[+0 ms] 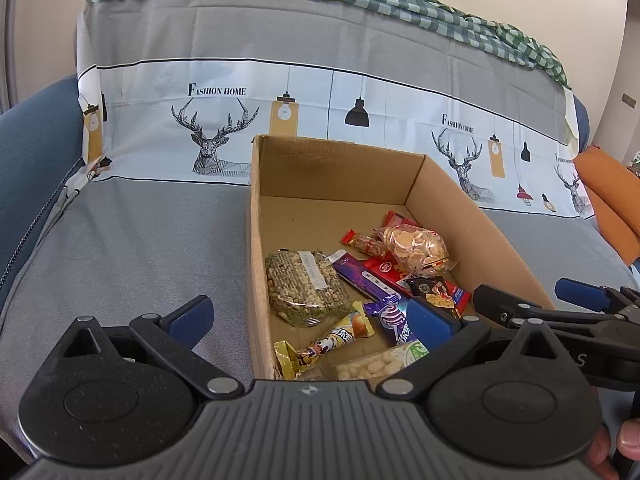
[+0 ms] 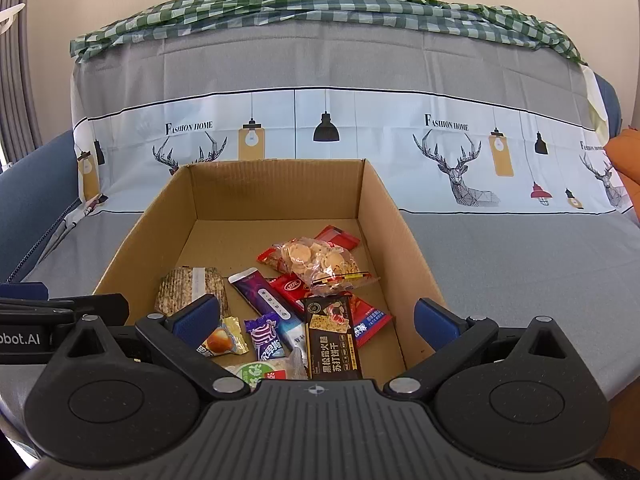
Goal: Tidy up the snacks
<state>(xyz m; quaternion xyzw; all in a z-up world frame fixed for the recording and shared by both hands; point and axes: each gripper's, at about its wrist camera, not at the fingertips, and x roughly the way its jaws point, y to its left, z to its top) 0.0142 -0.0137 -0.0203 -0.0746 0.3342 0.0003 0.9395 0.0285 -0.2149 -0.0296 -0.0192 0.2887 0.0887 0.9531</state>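
An open cardboard box [image 1: 460, 196] [image 2: 400, 232] stands on the sofa seat and holds several snack packets. Among them are a clear bag of round crackers [image 1: 416, 246] [image 2: 320, 260], a block of nut brittle [image 1: 304, 286] [image 2: 188, 286], a purple bar [image 1: 360, 276] [image 2: 264, 300], red packets [image 2: 292, 288] and a black cracker pack [image 2: 332, 340]. My left gripper [image 1: 310, 316] is open and empty over the box's near left wall. My right gripper [image 2: 318, 318] is open and empty over the box's near end. The right gripper also shows in the left wrist view [image 1: 540, 300].
The sofa seat [image 1: 140, 240] [image 2: 520, 264] has a grey cover with deer and lamp prints. A green checked cloth [image 2: 320, 4] lies along the backrest top. An orange cushion [image 1: 612, 200] sits at the right. Blue sofa arm [image 1: 36, 152] at the left.
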